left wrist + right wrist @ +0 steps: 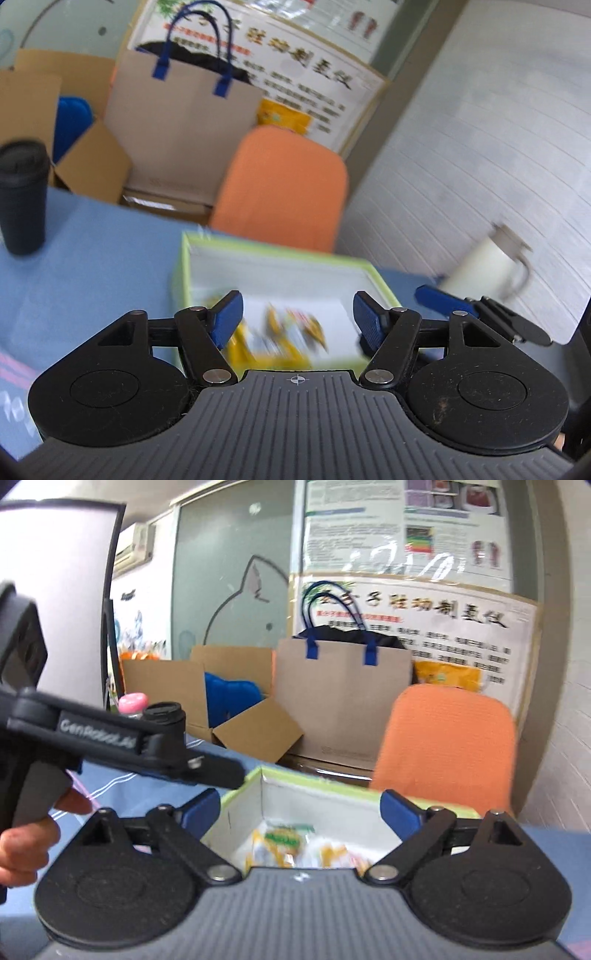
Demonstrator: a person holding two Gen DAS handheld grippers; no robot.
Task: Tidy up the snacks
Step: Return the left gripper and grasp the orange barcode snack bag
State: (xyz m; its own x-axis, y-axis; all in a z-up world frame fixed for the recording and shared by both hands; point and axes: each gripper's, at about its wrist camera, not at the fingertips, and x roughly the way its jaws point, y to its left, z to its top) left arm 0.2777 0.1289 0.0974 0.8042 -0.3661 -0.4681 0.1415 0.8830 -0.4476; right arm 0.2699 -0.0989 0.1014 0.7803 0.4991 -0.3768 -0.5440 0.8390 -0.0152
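A green-rimmed open box (273,254) with white inner walls stands on the blue table. Yellow snack packets (280,332) lie inside it, blurred. My left gripper (297,319) is open and empty above the box's near side. In the right wrist view the same box (303,779) holds several yellow and green snack packets (288,840). My right gripper (301,810) is open and empty over the box. The left gripper (122,742) crosses the right wrist view at the left, held by a hand. The right gripper's blue fingertip (443,301) shows at the right of the left wrist view.
A black cup (22,199) stands on the blue table (92,266) at the left. A white jug (487,266) is at the right. An orange chair (284,188), a paper bag (184,118) and cardboard boxes (92,166) stand behind the table.
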